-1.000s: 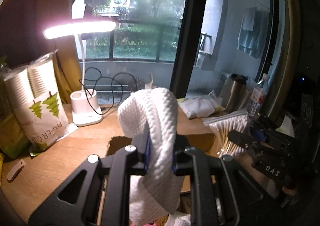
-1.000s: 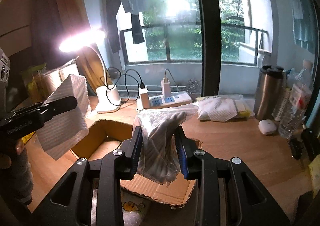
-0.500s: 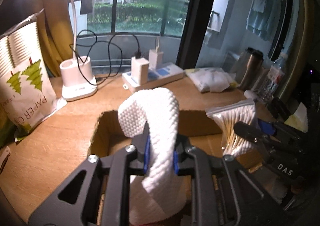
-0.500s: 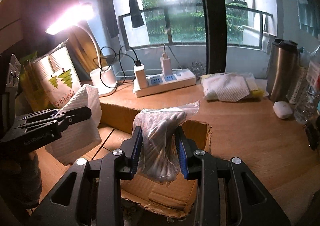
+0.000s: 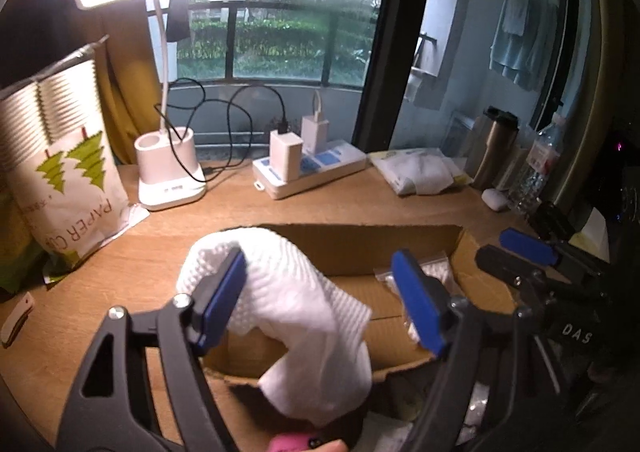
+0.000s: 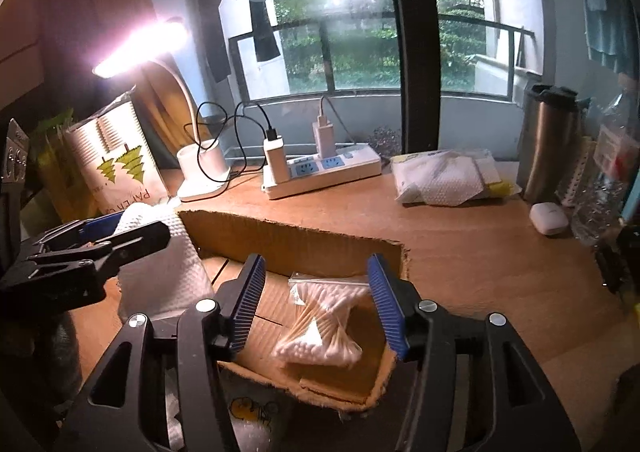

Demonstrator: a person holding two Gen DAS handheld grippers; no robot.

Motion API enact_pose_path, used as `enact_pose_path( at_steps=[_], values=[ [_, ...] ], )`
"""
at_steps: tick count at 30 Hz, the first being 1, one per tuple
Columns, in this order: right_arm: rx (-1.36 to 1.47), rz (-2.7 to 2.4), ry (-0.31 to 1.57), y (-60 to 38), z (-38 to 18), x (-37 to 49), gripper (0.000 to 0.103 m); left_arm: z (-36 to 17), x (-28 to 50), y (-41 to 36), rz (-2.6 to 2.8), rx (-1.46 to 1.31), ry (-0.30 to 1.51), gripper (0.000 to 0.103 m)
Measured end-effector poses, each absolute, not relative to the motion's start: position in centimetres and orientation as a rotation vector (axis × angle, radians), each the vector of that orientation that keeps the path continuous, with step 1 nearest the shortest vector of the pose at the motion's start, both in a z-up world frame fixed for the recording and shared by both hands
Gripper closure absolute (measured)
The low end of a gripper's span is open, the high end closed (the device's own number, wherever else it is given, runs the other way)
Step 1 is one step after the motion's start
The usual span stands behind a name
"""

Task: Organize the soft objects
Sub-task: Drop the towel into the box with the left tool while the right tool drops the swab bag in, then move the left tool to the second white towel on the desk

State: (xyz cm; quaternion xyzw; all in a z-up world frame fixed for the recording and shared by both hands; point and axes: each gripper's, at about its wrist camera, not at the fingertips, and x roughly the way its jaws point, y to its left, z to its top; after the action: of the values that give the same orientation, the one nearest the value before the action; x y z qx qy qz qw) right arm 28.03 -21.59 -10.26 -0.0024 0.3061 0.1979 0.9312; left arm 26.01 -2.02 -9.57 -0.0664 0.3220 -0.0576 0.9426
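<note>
Your left tongs point(image 5: 320, 296) are spreading over the cardboard box point(image 5: 360, 248), white towel point(image 5: 296, 312) draped against the nine-o'clock pad. Your right tongs point(image 6: 316, 300) are opening too, cotton-swab bag point(image 6: 320, 328) lying loose in the box between them.

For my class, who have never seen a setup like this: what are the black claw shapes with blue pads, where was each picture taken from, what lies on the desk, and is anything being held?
There is no robot: a person holds one two-finger gripper in each hand, with a camera on each looking along its fingers.

The left gripper is opening; the white cloth hangs from one blue pad over the cardboard box.

The right gripper is also opening. Its bag of cotton swabs lies in the box, touching neither pad.

On the wooden desk stand a lit desk lamp, a power strip, a pack of paper cups and a steel mug.
</note>
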Motion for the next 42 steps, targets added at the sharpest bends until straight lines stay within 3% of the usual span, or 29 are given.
enact_pose_path(
  at_steps=[18, 42],
  values=[
    [-0.037, 0.349, 0.56, -21.7, -6.8, 20.5, 0.046, -5.1, 17.4, -1.1, -0.159, -0.153, 0.518, 0.024],
    [-0.067, 0.337, 0.535, -20.3, -6.1, 15.0, 0.046, -5.4, 10.7, 0.6, -0.156, -0.183, 0.48, 0.023]
  ],
)
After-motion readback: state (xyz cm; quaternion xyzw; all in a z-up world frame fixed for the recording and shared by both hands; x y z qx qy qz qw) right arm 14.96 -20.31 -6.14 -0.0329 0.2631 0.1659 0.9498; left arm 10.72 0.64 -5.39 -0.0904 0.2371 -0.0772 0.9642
